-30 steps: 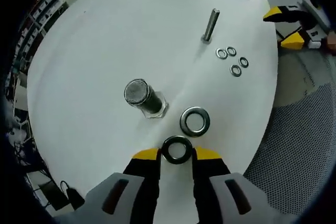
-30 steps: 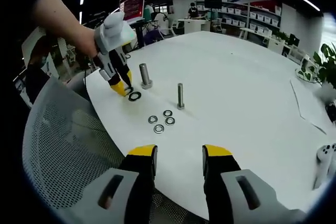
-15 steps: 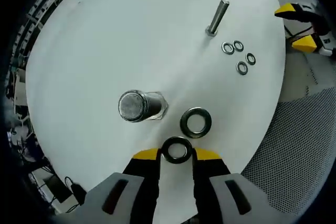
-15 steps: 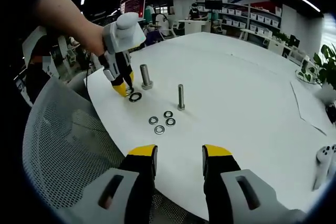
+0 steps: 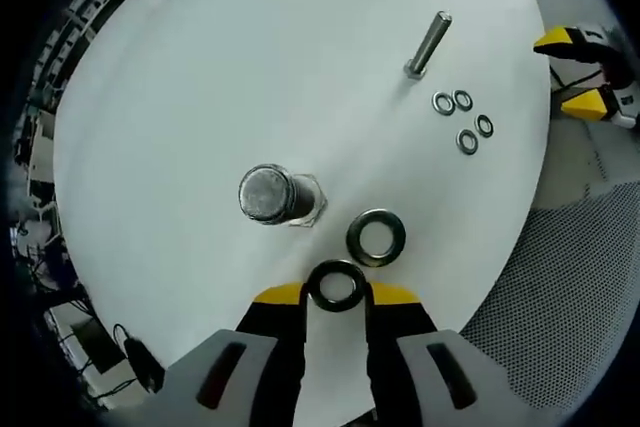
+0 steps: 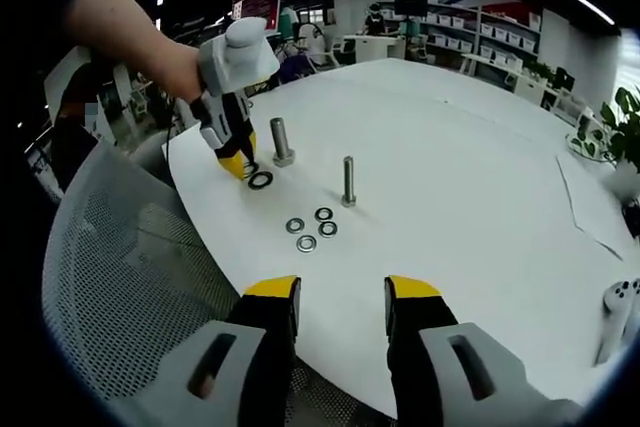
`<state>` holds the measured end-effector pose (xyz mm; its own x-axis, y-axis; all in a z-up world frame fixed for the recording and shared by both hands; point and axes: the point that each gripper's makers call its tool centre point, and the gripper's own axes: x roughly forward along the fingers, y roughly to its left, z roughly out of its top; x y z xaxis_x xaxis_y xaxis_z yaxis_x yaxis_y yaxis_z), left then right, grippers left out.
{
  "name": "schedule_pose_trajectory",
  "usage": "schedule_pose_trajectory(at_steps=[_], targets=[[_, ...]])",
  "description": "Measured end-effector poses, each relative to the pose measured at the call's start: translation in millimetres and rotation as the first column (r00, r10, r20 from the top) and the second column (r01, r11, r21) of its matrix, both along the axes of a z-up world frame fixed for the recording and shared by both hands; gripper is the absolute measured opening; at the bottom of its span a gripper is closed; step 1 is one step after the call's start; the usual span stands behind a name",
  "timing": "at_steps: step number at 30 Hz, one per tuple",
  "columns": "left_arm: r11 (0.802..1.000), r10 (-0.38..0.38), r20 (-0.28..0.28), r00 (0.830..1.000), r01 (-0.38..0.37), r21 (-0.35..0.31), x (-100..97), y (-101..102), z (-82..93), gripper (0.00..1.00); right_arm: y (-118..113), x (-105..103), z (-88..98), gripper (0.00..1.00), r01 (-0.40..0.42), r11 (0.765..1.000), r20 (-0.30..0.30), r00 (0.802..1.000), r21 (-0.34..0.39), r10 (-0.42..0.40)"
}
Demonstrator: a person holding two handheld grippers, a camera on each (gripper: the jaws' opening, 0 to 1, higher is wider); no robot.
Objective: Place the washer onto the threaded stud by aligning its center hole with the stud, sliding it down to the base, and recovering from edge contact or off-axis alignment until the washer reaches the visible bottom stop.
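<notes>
My left gripper (image 5: 337,294) is shut on a dark large washer (image 5: 337,269), held flat between its yellow tips above the table's near edge. The thick threaded stud (image 5: 268,193) stands upright on its hex base, up and left of the held washer and apart from it. I look almost straight down on the stud's top. A second large washer (image 5: 357,238) lies flat on the table just beyond the held one. In the right gripper view a hand holds the left gripper (image 6: 238,164) close beside the stud (image 6: 280,141). My right gripper (image 6: 340,305) is open, holding nothing.
A thin bolt (image 5: 427,44) stands upright farther out, with several small washers (image 5: 460,117) beside it. The white round table (image 6: 470,177) ends close to both grippers, with a mesh chair (image 6: 120,277) below. The right gripper (image 5: 578,72) shows at the table's far edge.
The left gripper has shifted and tipped over the table with the washer still in it, so the stud now appears nearly end-on. The right gripper has stayed put.
</notes>
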<state>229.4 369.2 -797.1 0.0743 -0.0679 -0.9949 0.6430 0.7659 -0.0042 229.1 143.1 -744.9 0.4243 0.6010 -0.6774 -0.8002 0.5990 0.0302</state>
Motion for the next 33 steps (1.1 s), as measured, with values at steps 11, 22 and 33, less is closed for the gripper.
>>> schedule_pose_trajectory(at_steps=[11, 22, 33], targets=[[1.000, -0.018, 0.033, 0.999, 0.018, -0.019, -1.6, -1.4, 0.8, 0.19, 0.7, -0.5, -0.4, 0.36, -0.005, 1.000, -0.001, 1.000, 0.001, 0.005], [1.000, -0.019, 0.048, 0.999, 0.020, -0.018, -4.8, 11.4, 7.3, 0.18, 0.5, 0.7, 0.1, 0.36, -0.003, 1.000, 0.003, 1.000, 0.007, 0.003], [0.998, -0.053, 0.081, 0.995, 0.057, -0.042, 5.1, 8.4, 29.2, 0.19, 1.1, 0.1, -0.1, 0.36, -0.006, 1.000, 0.001, 1.000, 0.009, 0.006]])
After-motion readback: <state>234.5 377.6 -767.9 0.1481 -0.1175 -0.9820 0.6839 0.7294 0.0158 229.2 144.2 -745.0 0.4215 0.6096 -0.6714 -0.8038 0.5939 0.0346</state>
